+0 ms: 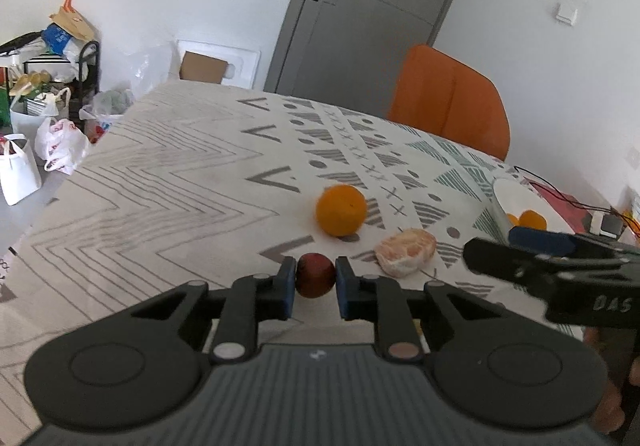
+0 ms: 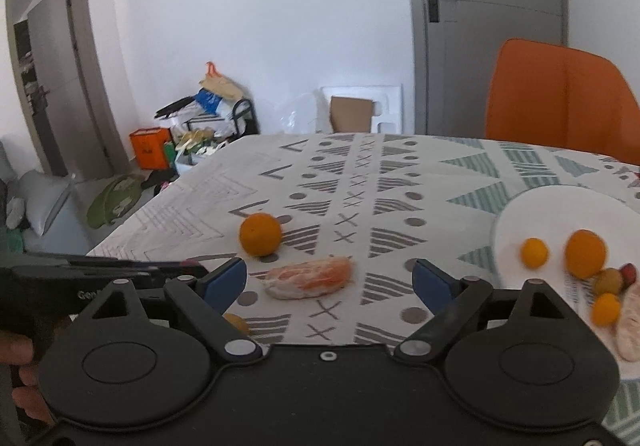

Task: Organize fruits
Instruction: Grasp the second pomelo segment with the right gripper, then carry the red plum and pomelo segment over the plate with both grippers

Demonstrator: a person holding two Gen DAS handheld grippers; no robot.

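Left gripper [image 1: 315, 284]: black plastic linkage arms, blue pads on fingers [image 1: 286, 286], silver rivets at pivots, ribbed grey body w/ small white logo. Right gripper [image 2: 330, 280]: same build, black arms, blue-tipped fingers [image 2: 226, 278], silver rivets, white screw at 6 o'clock; white lettering on its side.

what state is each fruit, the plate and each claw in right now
left claw: shut on the dark red fruit
dark red fruit: gripped, at the tablecloth
right claw: open, nothing between its pads
whole orange: loose on the cloth
peeled citrus: peeled, lying on the cloth
white plate: already holds several fruits
grey door: closed
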